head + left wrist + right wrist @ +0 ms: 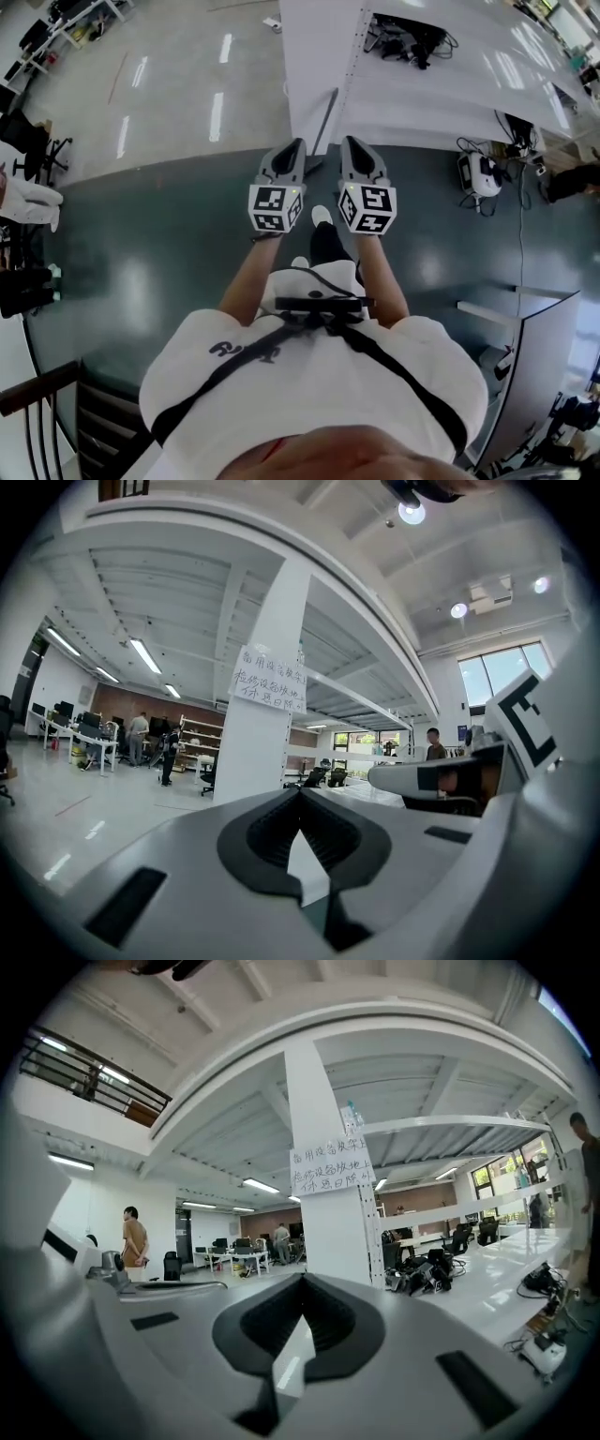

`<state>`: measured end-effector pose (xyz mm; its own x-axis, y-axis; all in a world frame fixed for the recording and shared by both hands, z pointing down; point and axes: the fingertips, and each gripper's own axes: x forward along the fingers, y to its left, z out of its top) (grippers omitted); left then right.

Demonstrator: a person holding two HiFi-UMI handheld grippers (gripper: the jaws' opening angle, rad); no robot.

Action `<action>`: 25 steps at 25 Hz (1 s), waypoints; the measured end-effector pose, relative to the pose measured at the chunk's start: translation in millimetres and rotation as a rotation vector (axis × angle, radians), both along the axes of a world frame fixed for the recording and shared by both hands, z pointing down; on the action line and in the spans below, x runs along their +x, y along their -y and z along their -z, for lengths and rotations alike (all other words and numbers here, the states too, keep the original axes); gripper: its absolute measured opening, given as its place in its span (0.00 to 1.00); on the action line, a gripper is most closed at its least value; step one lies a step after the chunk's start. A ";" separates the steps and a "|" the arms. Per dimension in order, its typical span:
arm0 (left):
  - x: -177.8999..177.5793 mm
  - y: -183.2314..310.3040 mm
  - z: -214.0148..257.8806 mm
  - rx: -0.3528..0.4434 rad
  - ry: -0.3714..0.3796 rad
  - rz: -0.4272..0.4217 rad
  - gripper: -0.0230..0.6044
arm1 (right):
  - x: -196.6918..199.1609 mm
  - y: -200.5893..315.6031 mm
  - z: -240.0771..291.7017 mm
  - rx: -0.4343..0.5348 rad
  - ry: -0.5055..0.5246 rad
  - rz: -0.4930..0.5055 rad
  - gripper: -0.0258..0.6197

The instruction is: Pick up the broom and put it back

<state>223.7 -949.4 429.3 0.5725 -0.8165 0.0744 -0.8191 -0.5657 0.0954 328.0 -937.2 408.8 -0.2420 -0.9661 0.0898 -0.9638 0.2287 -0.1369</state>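
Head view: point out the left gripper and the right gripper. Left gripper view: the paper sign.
left gripper [295, 146], head view, between its fingertips.
right gripper [351, 142], head view, between its fingertips.
paper sign [269, 680], left gripper view, middle of the sheet.

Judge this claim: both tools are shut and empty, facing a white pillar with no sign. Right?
No: the pillar does bear a paper sign, as the right gripper view shows. The left tool and right tool are indeed shut and empty.
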 end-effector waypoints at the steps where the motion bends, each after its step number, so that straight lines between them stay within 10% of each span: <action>1: -1.5 -4.9 4.4 0.008 -0.001 -0.002 0.06 | -2.5 -4.4 4.2 0.007 -0.004 -0.004 0.05; 25: -22.5 -46.8 30.6 0.073 -0.024 0.016 0.06 | -34.0 -34.3 30.5 0.091 0.020 0.042 0.05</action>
<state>201.3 -902.6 398.7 0.5601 -0.8284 0.0003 -0.8262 -0.5586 0.0741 294.0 -902.9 378.3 -0.2831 -0.9591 -0.0034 -0.9505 0.2810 -0.1326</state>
